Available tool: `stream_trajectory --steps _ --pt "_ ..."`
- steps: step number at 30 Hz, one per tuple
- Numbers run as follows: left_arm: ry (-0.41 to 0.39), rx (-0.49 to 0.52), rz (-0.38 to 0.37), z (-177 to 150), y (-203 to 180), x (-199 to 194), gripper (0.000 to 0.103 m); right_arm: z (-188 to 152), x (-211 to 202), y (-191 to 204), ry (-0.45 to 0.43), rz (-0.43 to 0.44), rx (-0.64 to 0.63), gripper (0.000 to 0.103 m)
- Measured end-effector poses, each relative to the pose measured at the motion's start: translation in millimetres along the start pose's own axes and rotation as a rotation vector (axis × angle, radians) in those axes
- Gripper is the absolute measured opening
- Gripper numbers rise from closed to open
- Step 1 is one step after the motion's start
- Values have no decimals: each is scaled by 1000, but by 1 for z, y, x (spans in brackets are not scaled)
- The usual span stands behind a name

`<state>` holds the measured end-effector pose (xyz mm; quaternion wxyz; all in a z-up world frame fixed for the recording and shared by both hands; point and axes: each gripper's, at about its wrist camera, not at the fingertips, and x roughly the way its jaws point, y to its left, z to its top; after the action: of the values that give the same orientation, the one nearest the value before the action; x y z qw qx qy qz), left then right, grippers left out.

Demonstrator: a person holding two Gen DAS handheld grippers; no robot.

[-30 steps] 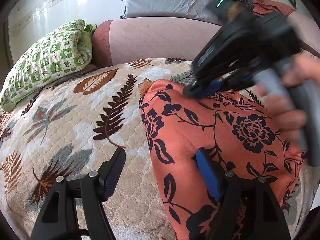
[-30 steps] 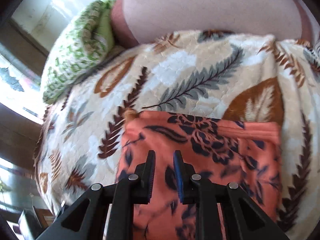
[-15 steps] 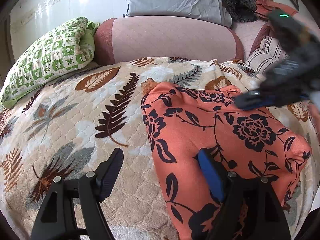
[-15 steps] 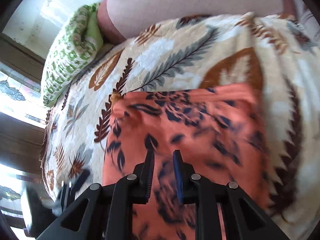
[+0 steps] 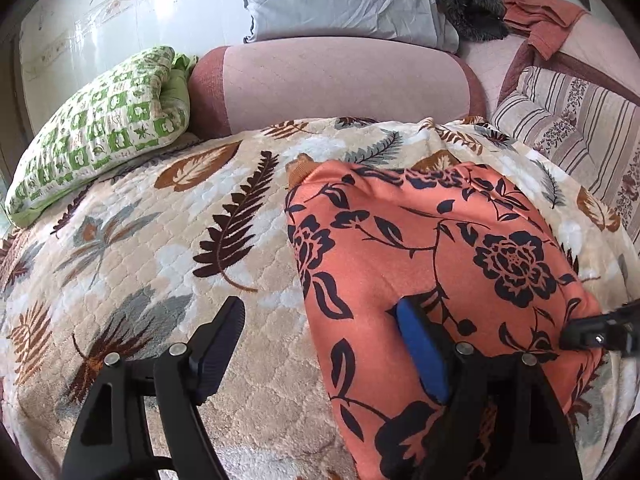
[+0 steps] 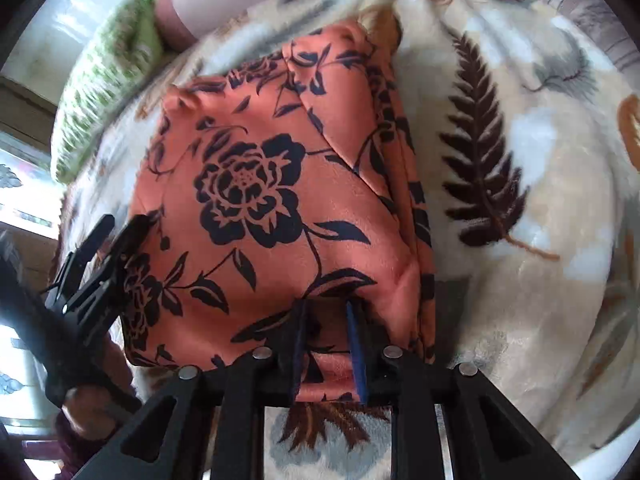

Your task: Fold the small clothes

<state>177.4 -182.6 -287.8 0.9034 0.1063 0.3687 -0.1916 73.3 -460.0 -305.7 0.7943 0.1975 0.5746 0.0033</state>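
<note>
The orange floral garment [image 5: 432,248] lies folded on the leaf-print bedspread [image 5: 160,240]. The left tool [image 5: 320,344] stands wide, straddling its near edge. The right tool [image 6: 327,344] is narrow over the garment's near edge, apparently not gripping it.

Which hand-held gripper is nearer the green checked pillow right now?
Left. The left hand-held gripper straddles the orange floral garment's edge on the side toward the green checked pillow; the right hand-held gripper sits at the garment's opposite end.
</note>
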Motion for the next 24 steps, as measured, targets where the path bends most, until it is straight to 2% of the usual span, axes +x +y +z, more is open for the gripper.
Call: stream_trajectory --steps 5,7,15,16,18,19,21,24 --pt "3 -9 -2 1 1 -1 79 5 -12 -8 41 31 53 24" --pt "2 -3 0 1 1 -1 79 6 -22 -10 25 51 70 24" --pt "-5 -22 0 8 4 -6 79 12 -75 -13 -182 107 70 25" --pt "-9 -28 -2 9 5 -7 79 13 -80 -14 -205 108 75 32" --pt "-18 -39 -3 12 8 -10 79 17 -90 -15 -258 129 83 57" --pt "-22 -42 -4 13 9 -12 79 17 -95 -16 -296 146 91 75" --pt "-29 -48 -3 14 12 -14 79 18 -99 -13 -341 165 104 76" --pt "-30 -65 -4 16 17 -16 79 19 -100 -9 -353 182 119 76"
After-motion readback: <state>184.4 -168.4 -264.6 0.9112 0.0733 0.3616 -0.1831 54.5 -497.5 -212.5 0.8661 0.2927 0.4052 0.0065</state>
